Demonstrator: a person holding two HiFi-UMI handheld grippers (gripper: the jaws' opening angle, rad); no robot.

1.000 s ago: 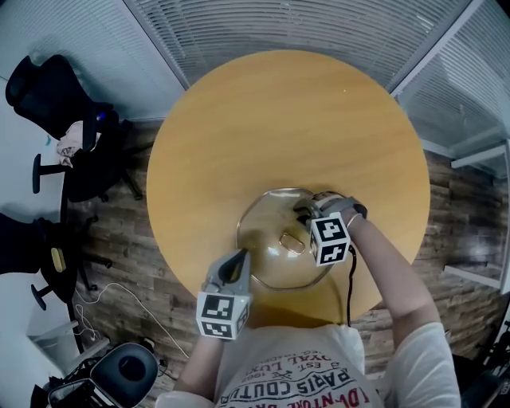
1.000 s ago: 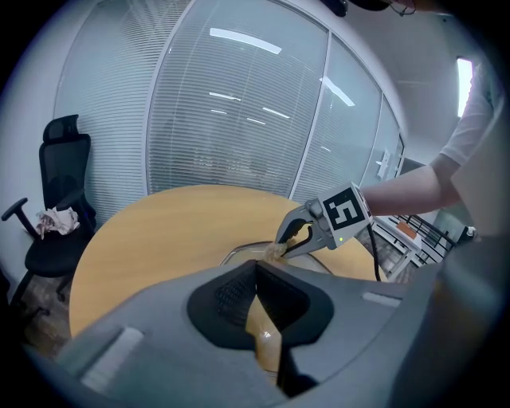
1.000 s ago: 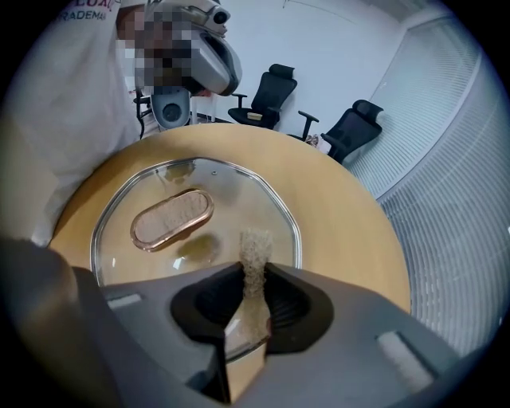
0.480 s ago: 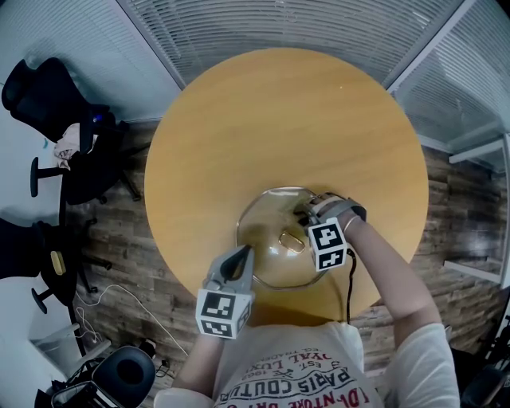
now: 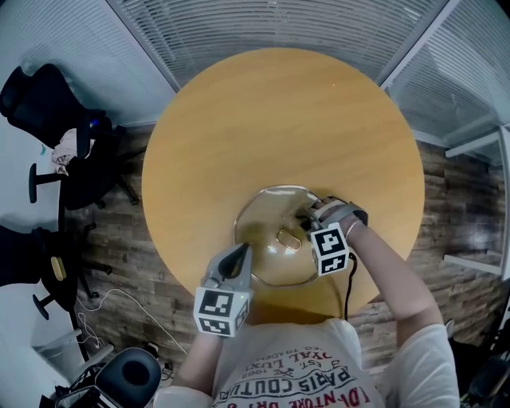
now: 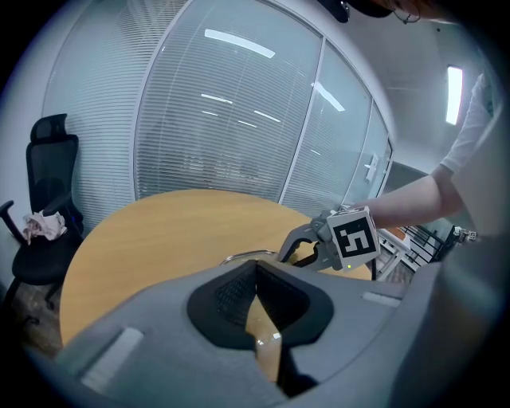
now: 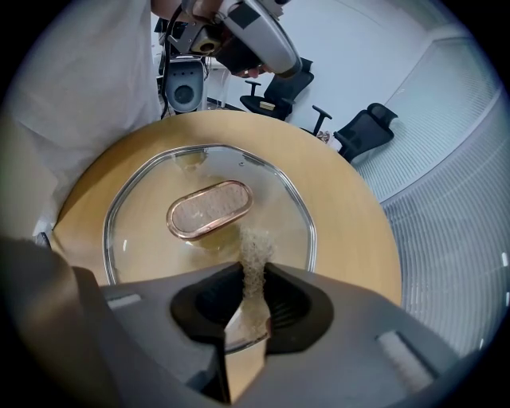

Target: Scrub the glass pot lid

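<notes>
1. On the round wooden table [image 5: 279,119], towards the person's side, the glass pot lid [image 5: 259,255] lies flat with its oval metal handle [image 5: 288,237] facing up.
2. At the lid's right edge, the right gripper [image 5: 306,217] points in over the glass, near the handle.
3. In the right gripper view, its fingers [image 7: 205,307] are clamped on a thin beige scrub pad [image 7: 253,256]. The pad's frayed end sticks out past the fingertips, over the glass just beside the handle. Whether the pad touches the glass cannot be told.
4. At the lid's near-left rim, the left gripper [image 5: 241,253] points towards the table's middle.
5. In the left gripper view, its fingers [image 6: 227,299] are pressed together at the tips, with nothing seen between the pads. A narrow slit lower down shows only tan surface and a small glint.
6. Whether the left gripper touches the lid's rim cannot be told from any view.
7. Beyond the table's left side, black office chairs [image 5: 48,103] stand on the wooden floor [image 5: 454,207]. Walls with white blinds [image 5: 279,24] run behind the table.
</notes>
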